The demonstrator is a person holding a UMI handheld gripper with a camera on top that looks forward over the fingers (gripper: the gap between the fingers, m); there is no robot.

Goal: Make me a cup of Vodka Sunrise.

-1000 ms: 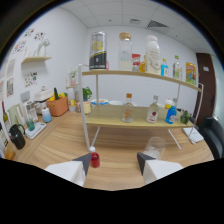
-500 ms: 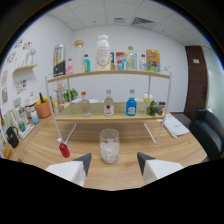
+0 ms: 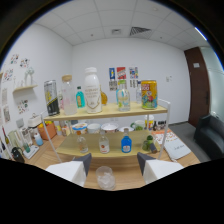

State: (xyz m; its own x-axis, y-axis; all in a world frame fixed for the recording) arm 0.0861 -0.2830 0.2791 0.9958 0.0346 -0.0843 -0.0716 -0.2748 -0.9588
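**Squarely ahead: the glass sits between the claw's fingers**

The claw [image 3: 111, 167] has its two fingers spread apart, holding nothing. A clear glass [image 3: 105, 177] with what looks like ice stands upright on the wooden counter [image 3: 175, 159], in the gap between the fingertips and slightly to the left of midline, with room at either side; I cannot tell whether a finger touches it. So the glass lies dead ahead and low, its long axis vertical. Beyond it stands a two-tier shelf [image 3: 107, 114]: small bottles on the lower tier, among them a blue one [image 3: 126, 144]; a tall white bottle [image 3: 92, 90], a dark can [image 3: 51, 98] and a yellow can [image 3: 149, 94] on top. Which bottle is the vodka cannot be read.
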